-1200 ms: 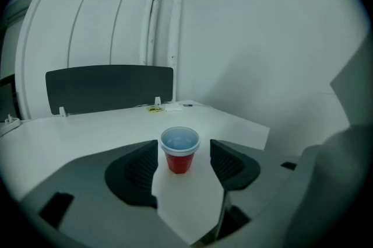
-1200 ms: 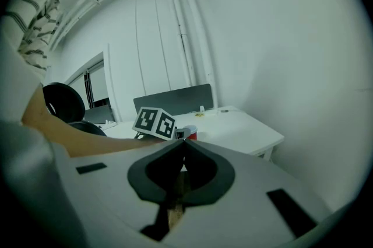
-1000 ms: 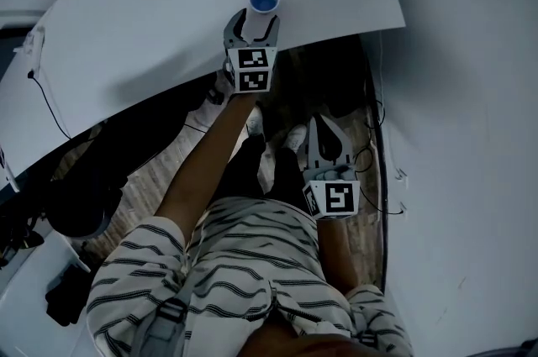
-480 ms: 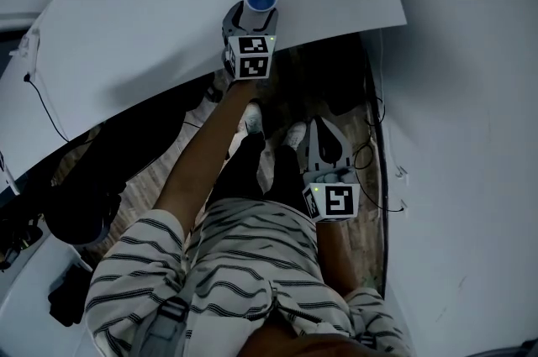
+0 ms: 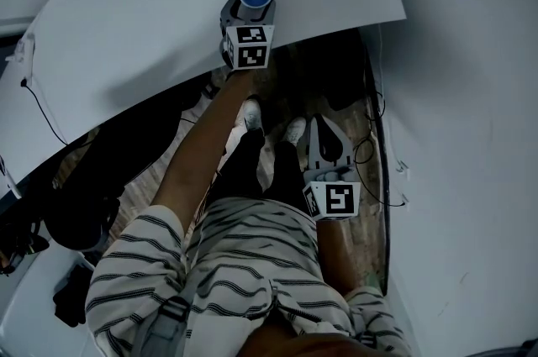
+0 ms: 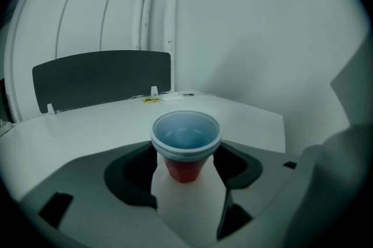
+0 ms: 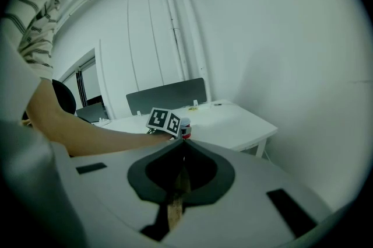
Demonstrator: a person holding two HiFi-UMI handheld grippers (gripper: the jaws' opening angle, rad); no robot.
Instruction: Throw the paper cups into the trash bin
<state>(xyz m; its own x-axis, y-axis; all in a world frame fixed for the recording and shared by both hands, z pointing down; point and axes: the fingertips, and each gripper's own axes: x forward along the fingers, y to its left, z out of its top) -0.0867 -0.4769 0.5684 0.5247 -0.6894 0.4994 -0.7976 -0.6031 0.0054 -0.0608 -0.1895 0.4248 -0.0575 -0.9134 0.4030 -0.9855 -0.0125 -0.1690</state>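
Red paper cup with blue inside (image 6: 186, 145) upright on white counter (image 5: 151, 19), between left claw's (image 5: 250, 14) spread jaws, just been opening, not pressing it. Right claw (image 7: 182, 140) pressed together, empty, below counter's edge.

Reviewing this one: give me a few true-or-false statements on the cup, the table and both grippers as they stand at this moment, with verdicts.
1. The paper cup stands upright on the white table. True.
2. The left gripper is clamped shut beside the cup. False: its jaws stand wide apart with the cup between them, having just been opening.
3. The right gripper holds a second cup. False: its jaws are together with nothing between them.
4. The cup is blue inside and red outside. True.
5. The right gripper hovers over the table. False: it is held low beside the person's legs.
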